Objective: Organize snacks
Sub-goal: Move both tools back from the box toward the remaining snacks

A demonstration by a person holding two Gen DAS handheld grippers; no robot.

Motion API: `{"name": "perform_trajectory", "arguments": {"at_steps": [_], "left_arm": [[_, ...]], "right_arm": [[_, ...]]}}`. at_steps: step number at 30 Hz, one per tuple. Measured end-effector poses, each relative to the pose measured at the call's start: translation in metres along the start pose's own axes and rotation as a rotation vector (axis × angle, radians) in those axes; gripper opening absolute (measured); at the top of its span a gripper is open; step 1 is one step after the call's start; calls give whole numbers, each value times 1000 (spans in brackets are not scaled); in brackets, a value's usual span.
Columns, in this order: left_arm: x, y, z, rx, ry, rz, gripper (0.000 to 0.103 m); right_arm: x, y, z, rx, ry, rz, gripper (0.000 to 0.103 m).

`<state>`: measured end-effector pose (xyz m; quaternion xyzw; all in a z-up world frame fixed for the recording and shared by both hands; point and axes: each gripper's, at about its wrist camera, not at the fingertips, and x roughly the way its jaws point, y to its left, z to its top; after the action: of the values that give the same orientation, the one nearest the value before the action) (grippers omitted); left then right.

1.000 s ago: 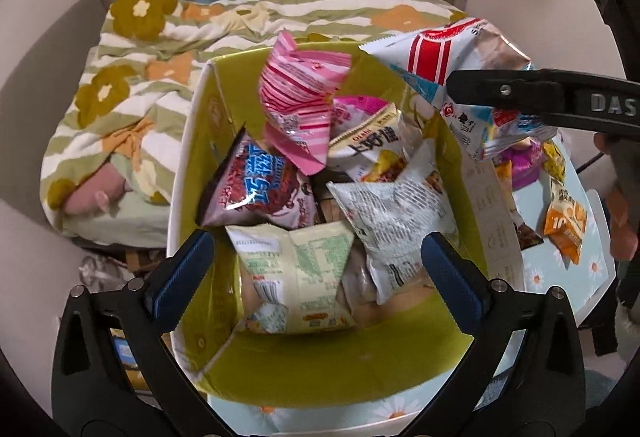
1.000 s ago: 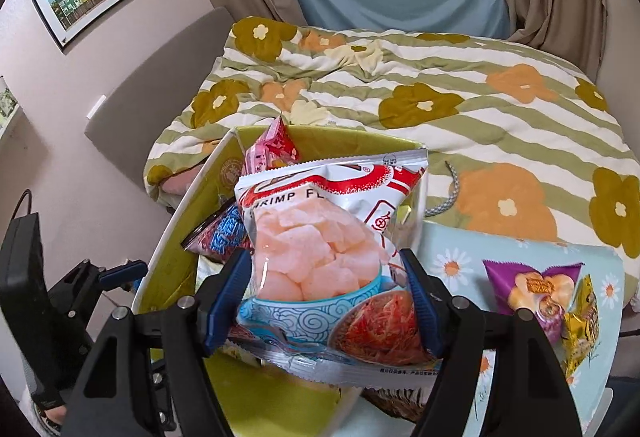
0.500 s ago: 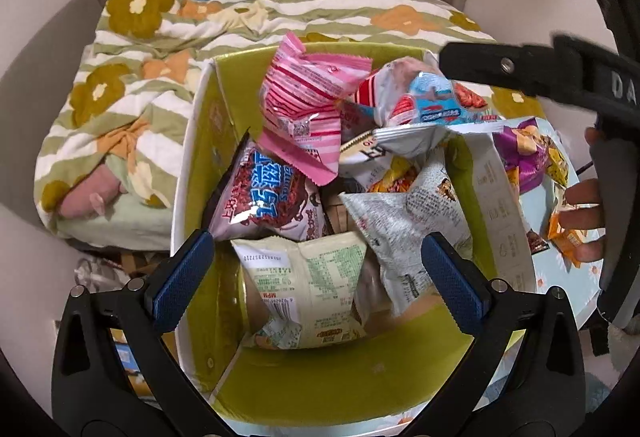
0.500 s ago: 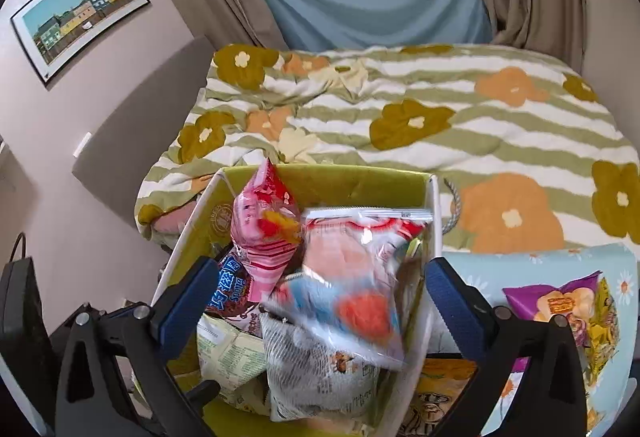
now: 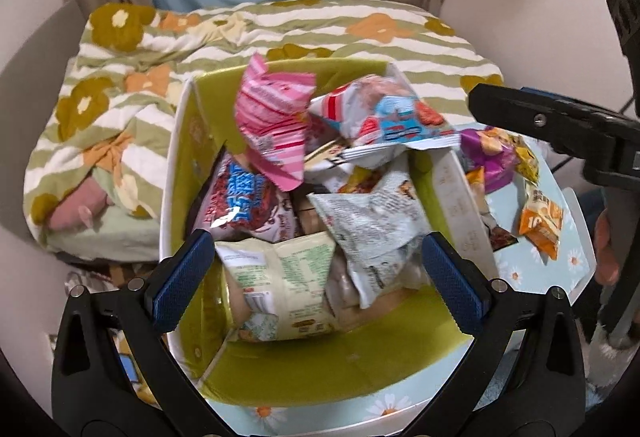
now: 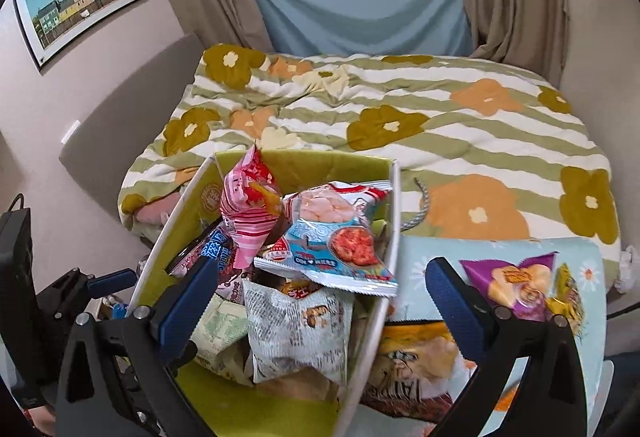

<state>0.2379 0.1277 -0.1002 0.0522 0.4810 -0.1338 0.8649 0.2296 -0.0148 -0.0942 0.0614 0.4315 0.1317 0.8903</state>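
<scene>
Bedside, daisy-print table (image 6: 416, 257) against my striped floral bed (image 6: 400, 117).
Both my tongs, left (image 5: 316, 277) and right (image 6: 320, 297), gape empty; the shrimp chips (image 6: 332, 237) top my green box's (image 5: 320, 365) snack heap.

- The left wrist view looks steeply down from close above the white cardboard box with green lining (image 5: 176, 173), facing the striped floral bed (image 5: 120, 77).
- The right wrist view looks from the box's right side, over the daisy-print counter (image 6: 412, 257).
- Both share the box and bed.
</scene>
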Motion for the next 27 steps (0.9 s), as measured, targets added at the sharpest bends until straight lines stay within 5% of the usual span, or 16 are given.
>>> {"name": "perform_trajectory", "arguments": {"at_steps": [17, 27], "left_arm": [[-20, -128, 9, 25, -73, -45, 103], [21, -201, 7, -39, -24, 35, 103]], "right_arm": [[-104, -87, -35, -38, -90, -57, 103], [-114, -182, -73, -73, -34, -34, 103]]}}
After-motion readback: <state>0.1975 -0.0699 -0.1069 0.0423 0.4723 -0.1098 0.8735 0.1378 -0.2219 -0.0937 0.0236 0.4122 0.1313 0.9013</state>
